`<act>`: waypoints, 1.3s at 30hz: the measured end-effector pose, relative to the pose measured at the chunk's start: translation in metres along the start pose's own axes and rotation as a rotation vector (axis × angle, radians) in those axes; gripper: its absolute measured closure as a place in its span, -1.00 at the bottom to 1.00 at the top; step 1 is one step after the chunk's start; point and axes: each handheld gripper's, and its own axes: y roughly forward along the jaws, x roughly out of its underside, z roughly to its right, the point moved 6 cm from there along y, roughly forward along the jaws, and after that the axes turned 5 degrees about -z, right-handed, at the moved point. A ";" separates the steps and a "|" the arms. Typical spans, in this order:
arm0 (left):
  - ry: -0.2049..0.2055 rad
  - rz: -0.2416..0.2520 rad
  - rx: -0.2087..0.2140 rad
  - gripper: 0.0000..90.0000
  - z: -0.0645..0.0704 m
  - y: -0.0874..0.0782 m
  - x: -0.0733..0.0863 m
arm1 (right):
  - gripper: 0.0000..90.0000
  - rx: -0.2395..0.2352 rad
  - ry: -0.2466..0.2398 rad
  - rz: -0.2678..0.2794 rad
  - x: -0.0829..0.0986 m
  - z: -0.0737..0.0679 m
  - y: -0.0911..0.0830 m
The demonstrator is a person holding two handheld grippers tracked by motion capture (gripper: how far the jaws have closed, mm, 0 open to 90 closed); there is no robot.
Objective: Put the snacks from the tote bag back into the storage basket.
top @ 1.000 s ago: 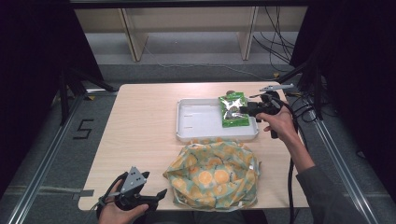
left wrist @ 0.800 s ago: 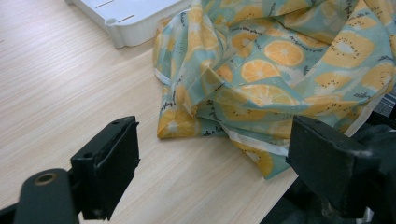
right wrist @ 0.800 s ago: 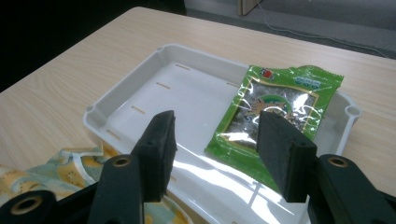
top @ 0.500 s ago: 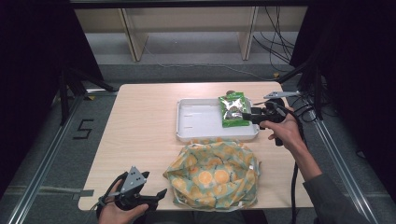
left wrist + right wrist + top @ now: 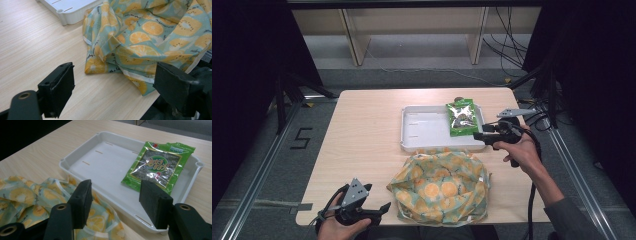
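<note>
The right gripper (image 5: 115,205) has its two black jaws spread apart with nothing between them; in the right gripper view the shiny green foil snack packet (image 5: 158,167) lies beyond the jaws, in the upper right of the frame, clear of both pads and nearer the right-hand one. The packet rests flat at the right end of the shallow white plastic tray (image 5: 100,157), whose remaining floor is bare. In the high view this gripper (image 5: 482,135) sits right of centre, just off the tray's near right corner. The left gripper (image 5: 113,92) is likewise released, jaws wide, at the lower left of the high view; ahead of it lies the crumpled pale-blue cloth printed with orange slices (image 5: 150,32), on the light wooden table (image 5: 367,140).
</note>
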 end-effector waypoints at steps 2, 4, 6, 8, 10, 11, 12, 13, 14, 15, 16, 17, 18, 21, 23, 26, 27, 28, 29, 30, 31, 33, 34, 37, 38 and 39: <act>-0.006 0.001 0.001 -0.65 0.000 0.000 0.000 | -0.03 -0.007 -0.011 0.008 0.004 -0.001 0.000; -0.007 0.002 0.000 -0.65 0.000 0.001 0.000 | -0.04 0.003 -0.026 0.009 0.006 0.001 -0.001; -0.007 0.002 0.000 -0.65 0.000 0.001 0.000 | -0.04 0.009 -0.038 0.015 0.008 0.001 -0.003; 0.000 -0.005 0.002 -0.64 0.000 0.000 0.000 | -0.04 -0.015 0.004 0.004 0.012 -0.003 -0.006; 0.000 -0.004 0.002 -0.65 0.000 0.000 0.000 | -0.04 -0.009 -0.031 0.023 0.013 -0.002 -0.008; -0.007 0.002 0.000 -0.65 0.000 0.001 0.000 | -0.04 -0.012 -0.012 0.013 0.015 -0.004 -0.010; 0.001 -0.006 -0.002 -0.65 0.000 0.000 0.001 | -0.04 -0.004 -0.012 0.011 0.017 -0.004 -0.012; 0.005 -0.008 -0.003 -0.65 -0.001 0.000 0.001 | -0.05 -0.007 -0.007 0.016 0.019 -0.005 -0.012; 0.008 -0.010 -0.001 -0.65 -0.001 -0.001 0.001 | -0.05 -0.007 -0.022 0.018 0.020 -0.004 -0.013; 0.013 -0.012 -0.001 -0.65 -0.001 -0.001 0.001 | -0.05 -0.011 -0.012 0.008 0.023 -0.004 -0.014; 0.012 -0.011 -0.002 -0.65 -0.001 -0.001 0.001 | -0.05 -0.011 -0.009 0.016 0.024 -0.003 -0.013; 0.010 -0.011 -0.005 -0.65 -0.001 -0.001 0.001 | -0.05 -0.001 -0.010 0.000 0.027 -0.002 -0.015; 0.008 -0.010 -0.007 -0.65 -0.001 -0.001 0.001 | -0.06 -0.008 -0.006 0.004 0.029 -0.001 -0.015; 0.009 -0.011 -0.003 -0.65 -0.001 0.000 0.001 | -0.07 -0.005 0.004 0.005 0.036 0.000 -0.017; 0.016 -0.017 -0.004 -0.65 -0.002 -0.001 0.001 | -0.09 -0.006 0.005 -0.006 0.041 -0.001 -0.018; 0.014 -0.012 -0.003 -0.65 -0.001 -0.001 0.000 | -0.11 0.000 0.015 -0.012 0.049 0.000 -0.019; 0.012 -0.011 -0.003 -0.65 -0.001 -0.001 0.000 | -0.11 0.004 0.022 -0.022 0.052 0.000 -0.020; 0.009 -0.012 -0.004 -0.65 -0.001 0.000 0.001 | -0.11 0.004 0.013 -0.011 0.053 0.001 -0.020; 0.005 -0.011 -0.003 -0.65 -0.001 0.000 0.001 | -0.12 0.001 0.026 -0.020 0.056 0.000 -0.021; 0.005 -0.010 -0.006 -0.65 -0.001 0.000 0.001 | -0.12 0.004 0.013 -0.023 0.057 0.001 -0.022; 0.009 -0.011 -0.004 -0.65 -0.001 0.000 0.001 | -0.12 0.013 0.004 -0.021 0.059 0.001 -0.023; 0.012 -0.013 -0.005 -0.65 -0.001 -0.001 0.001 | -0.13 0.014 0.010 -0.019 0.061 0.000 -0.024; 0.006 -0.009 -0.007 -0.65 -0.001 0.000 0.001 | -0.13 0.008 -0.012 -0.011 0.062 0.001 -0.025; 0.008 -0.009 -0.007 -0.65 -0.001 0.000 0.000 | -0.14 -0.006 0.022 -0.002 0.064 -0.005 -0.028; 0.009 -0.011 -0.006 -0.65 -0.001 0.000 0.001 | -0.14 -0.005 0.024 -0.004 0.066 -0.006 -0.029; 0.012 -0.013 -0.007 -0.65 -0.002 -0.001 0.001 | -0.14 -0.008 0.018 -0.001 0.067 -0.007 -0.029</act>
